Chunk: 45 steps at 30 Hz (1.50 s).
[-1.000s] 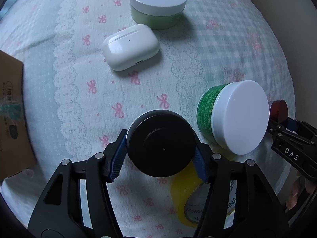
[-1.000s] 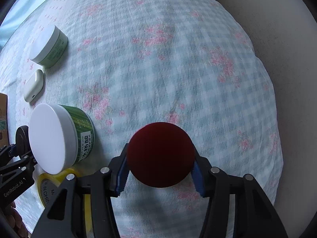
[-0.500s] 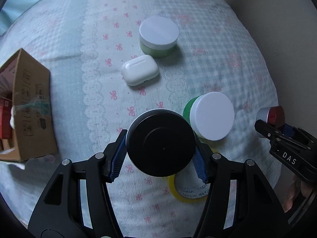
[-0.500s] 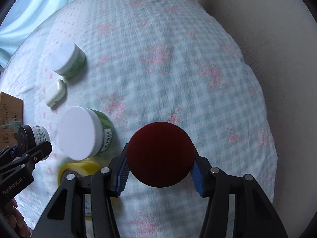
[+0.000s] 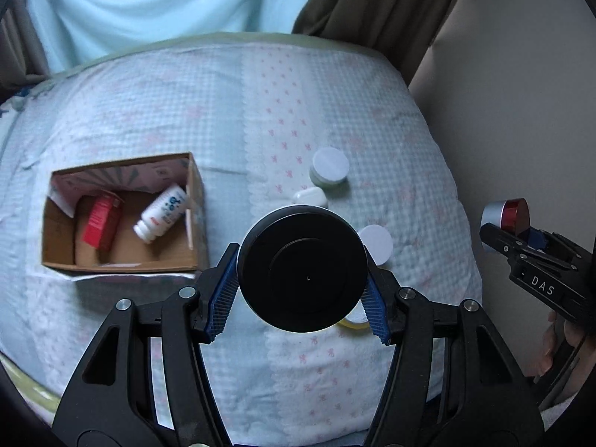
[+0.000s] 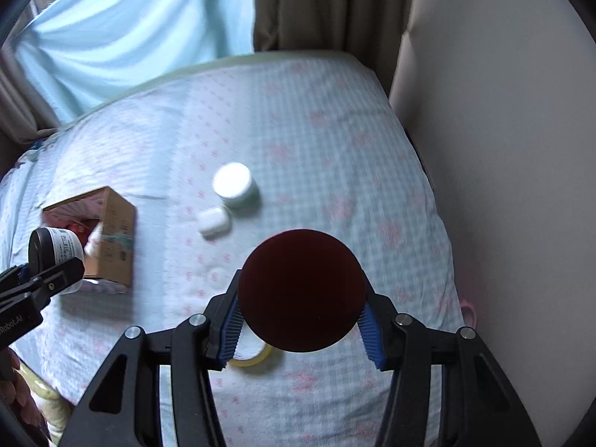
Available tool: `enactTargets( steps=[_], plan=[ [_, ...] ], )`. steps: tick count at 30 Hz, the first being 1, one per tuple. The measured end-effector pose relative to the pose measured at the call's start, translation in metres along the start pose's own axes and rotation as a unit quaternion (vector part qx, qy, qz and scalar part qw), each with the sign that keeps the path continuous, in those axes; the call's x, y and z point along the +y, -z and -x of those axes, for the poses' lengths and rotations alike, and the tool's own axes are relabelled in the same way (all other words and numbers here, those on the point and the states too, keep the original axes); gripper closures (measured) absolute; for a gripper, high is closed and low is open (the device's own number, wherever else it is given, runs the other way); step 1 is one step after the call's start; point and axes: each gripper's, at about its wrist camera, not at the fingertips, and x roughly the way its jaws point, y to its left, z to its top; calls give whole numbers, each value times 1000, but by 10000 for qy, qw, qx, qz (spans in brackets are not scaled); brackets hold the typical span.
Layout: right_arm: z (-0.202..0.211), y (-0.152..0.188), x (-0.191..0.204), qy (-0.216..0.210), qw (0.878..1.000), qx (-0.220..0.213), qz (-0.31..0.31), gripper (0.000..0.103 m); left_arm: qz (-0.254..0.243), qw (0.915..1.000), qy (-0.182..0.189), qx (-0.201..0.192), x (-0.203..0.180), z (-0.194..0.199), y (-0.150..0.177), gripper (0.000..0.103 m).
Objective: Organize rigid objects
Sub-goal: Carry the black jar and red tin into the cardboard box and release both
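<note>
My left gripper (image 5: 302, 290) is shut on a black-lidded jar (image 5: 302, 268), held high above the bed; the right wrist view shows that jar (image 6: 56, 251) with its white label at the far left. My right gripper (image 6: 301, 320) is shut on a dark red-lidded jar (image 6: 301, 290), and that red-lidded jar (image 5: 508, 214) appears at the right edge of the left wrist view. An open cardboard box (image 5: 123, 219) lies on the bed to the left, holding a red carton (image 5: 100, 221) and a white bottle (image 5: 162, 212).
On the checked bedspread (image 5: 391, 171) lie a white-lidded pale green jar (image 5: 329, 167), a white earbud case (image 5: 309, 196), a white-lidded green jar (image 5: 378, 244) and a yellow tape roll (image 6: 253, 359). A wall runs along the right; curtains hang behind.
Both grippers have risen well above the bed with their jars still held. The objects below look smaller, and the whole cardboard box has come into view at the left.
</note>
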Motion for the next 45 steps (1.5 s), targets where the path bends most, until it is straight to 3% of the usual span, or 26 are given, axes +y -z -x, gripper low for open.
enactTargets(
  steps=[10, 21, 25, 32, 45],
  plan=[
    [74, -32, 99, -378, 9969, -453, 526, 53, 386, 9982, -52, -451, 114, 78, -11, 47],
    [85, -33, 244, -607, 9963, -478, 364, 53, 208, 9995, 10, -228, 244, 87, -13, 47],
    [72, -29, 295, -713, 9966, -309, 269, 53, 105, 9999, 7, -41, 283, 75, -20, 47],
    [24, -33, 365, -837, 9945, 63, 634, 53, 133, 9995, -77, 280, 332, 38, -37, 47],
    [-92, -39, 422, -978, 9835, 860, 1257, 53, 304, 9920, -162, 1212, 371, -90, -66, 47]
  ],
)
